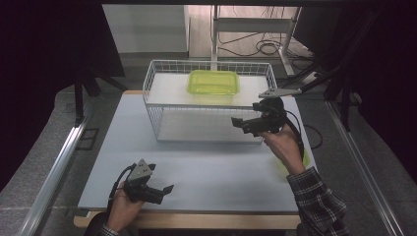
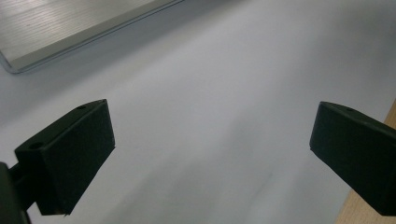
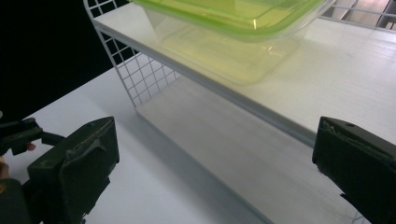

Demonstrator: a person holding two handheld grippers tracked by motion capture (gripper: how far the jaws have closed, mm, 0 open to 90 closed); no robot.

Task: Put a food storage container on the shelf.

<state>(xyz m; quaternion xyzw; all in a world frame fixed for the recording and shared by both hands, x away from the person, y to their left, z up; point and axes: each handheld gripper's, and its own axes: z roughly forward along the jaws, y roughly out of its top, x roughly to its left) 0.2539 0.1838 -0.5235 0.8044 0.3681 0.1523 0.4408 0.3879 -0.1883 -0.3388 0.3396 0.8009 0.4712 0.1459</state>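
A yellow-green lidded container (image 1: 213, 82) (image 3: 224, 28) sits on the top shelf of a white wire rack (image 1: 152, 98) (image 3: 140, 79) at the back of the table. My right gripper (image 1: 242, 125) (image 3: 215, 168) hovers at the rack's front right, pointing left toward the lower shelf. It is open with nothing between its jaws, and the container is above and beyond them. My left gripper (image 1: 164, 193) (image 2: 210, 154) rests low near the table's front edge, open over bare tabletop. It also appears small at the far left as the left gripper (image 3: 18, 133).
The pale grey table (image 1: 206, 167) has a wooden front edge (image 2: 390, 116). A yellow-green object (image 1: 306, 160) lies at the table's right edge, mostly hidden behind the right hand. The rack's lower shelf (image 3: 243, 154) (image 2: 56, 28) is bare. Dark curtains flank the table.
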